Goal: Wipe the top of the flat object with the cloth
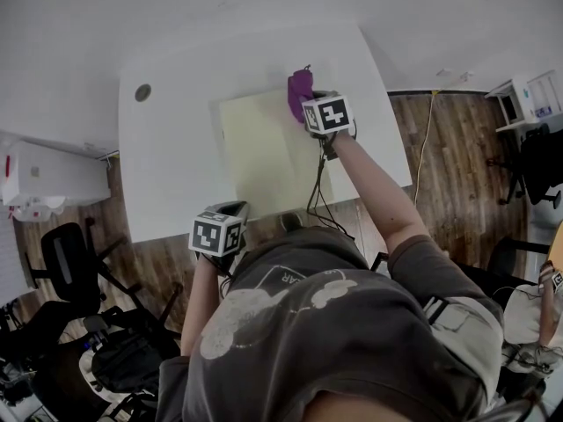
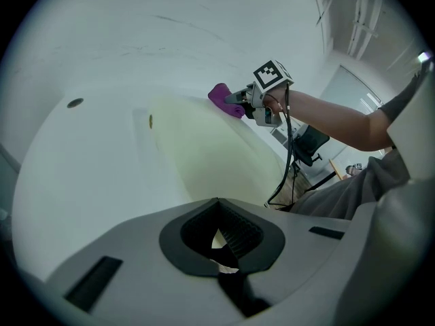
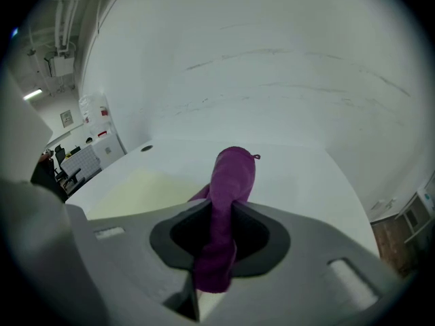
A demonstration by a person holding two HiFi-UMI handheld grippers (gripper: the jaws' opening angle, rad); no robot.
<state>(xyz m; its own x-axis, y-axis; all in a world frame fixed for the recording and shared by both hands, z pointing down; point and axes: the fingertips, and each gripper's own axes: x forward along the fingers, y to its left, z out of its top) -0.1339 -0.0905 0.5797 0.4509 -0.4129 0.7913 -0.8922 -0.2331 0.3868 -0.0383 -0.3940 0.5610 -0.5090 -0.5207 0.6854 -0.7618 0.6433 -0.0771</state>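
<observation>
A pale yellow flat board lies on the white table. My right gripper is shut on a purple cloth at the board's far right corner. In the right gripper view the cloth stands up between the jaws, its end over the board's edge. My left gripper hovers at the table's near edge, just short of the board, shut with nothing in it. From the left gripper view the board stretches away to the cloth and the right gripper.
A round grommet hole sits in the table's far left corner. A black cable hangs from the right gripper across the board's near right part. Office chairs and a white cabinet stand at the left on the wooden floor.
</observation>
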